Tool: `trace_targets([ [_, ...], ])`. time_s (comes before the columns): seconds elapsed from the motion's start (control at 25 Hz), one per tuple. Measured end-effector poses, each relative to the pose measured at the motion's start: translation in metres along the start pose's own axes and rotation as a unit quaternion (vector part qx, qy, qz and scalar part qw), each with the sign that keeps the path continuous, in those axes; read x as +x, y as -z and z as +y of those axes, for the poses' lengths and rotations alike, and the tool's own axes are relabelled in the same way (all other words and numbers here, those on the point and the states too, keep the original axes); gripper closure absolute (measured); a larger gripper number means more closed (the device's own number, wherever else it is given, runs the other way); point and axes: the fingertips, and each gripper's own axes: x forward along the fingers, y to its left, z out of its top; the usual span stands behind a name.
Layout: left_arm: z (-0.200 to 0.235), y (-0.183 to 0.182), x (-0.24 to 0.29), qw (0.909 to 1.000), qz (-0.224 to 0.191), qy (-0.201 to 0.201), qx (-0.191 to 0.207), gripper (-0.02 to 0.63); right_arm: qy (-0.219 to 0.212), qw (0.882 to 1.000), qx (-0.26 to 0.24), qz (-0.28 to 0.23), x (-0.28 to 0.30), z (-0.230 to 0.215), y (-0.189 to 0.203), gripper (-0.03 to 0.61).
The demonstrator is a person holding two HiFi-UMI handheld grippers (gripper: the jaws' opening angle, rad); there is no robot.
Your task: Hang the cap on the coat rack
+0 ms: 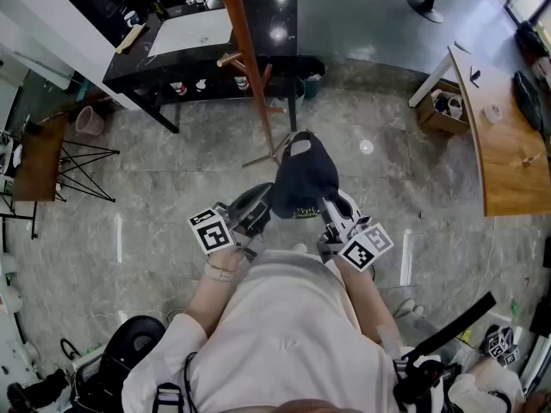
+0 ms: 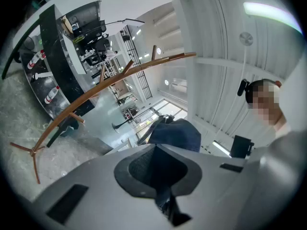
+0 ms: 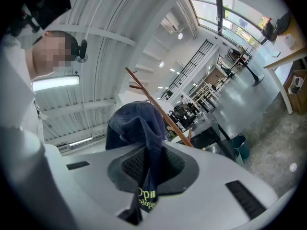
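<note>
Dark cap [image 1: 301, 179] hangs at centre frame, pinched from both sides; left gripper [image 1: 265, 212] is clamped on its left edge; right gripper [image 1: 329, 205] bites the printed fabric on its right; wooden coat rack [image 1: 245, 50] rises above it, upper centre.

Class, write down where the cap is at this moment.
In the head view the cap is mid-frame in front of the person, gripped between the left hand-held gripper and the right hand-held gripper, just before the coat rack.
</note>
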Motion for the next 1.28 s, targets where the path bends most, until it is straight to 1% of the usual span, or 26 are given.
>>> trace_targets([
  [0.2, 0.020, -0.028, -0.022, 1.0000, -0.007, -0.004, -0.001, 0.606, -0.007, 1.000, 0.004, 0.006, 0.036, 0.011, 0.013, 0.532],
  [0.4, 0.050, -0.067, -0.055, 0.9994, -0.029, -0.018, -0.007, 0.606, -0.023, 0.999, 0.004, 0.024, 0.093, 0.027, 0.034, 0.532],
  [0.84, 0.148, -0.185, -0.156, 0.9962, -0.064, -0.055, -0.023, 0.606, -0.053, 0.996, 0.016, 0.076, 0.263, 0.071, 0.105, 0.532],
  [1.28, 0.234, -0.297, -0.251, 0.9919, -0.101, -0.069, -0.036, 0.606, -0.072, 0.990, 0.008, 0.122, 0.419, 0.121, 0.164, 0.532],
])
